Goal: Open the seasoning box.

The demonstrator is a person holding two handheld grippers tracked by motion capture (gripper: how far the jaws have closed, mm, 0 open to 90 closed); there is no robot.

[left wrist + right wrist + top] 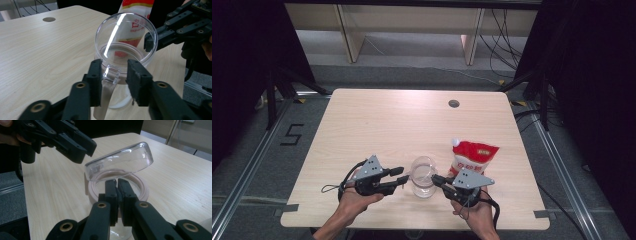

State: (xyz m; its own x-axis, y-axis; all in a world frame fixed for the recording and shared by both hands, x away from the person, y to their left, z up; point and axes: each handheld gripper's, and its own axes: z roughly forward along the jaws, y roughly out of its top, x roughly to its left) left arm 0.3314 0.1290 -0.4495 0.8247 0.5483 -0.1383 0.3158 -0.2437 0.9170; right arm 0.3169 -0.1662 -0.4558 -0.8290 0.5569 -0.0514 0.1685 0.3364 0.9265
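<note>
Clear glossy plastic jar (423, 177); pale matt wood-grain table (377, 120); glossy bag (473, 156).

Even overhead light keeps the table (362, 130) bright while the surroundings fall black; glare streaks the clear lid (125, 32) (near jaws look soft), and shadows stay faint.

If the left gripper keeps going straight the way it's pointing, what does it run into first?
Most likely the clear jar: the left gripper has the jar's hinge tab between its open jaws, with the raised lid just beyond.
</note>
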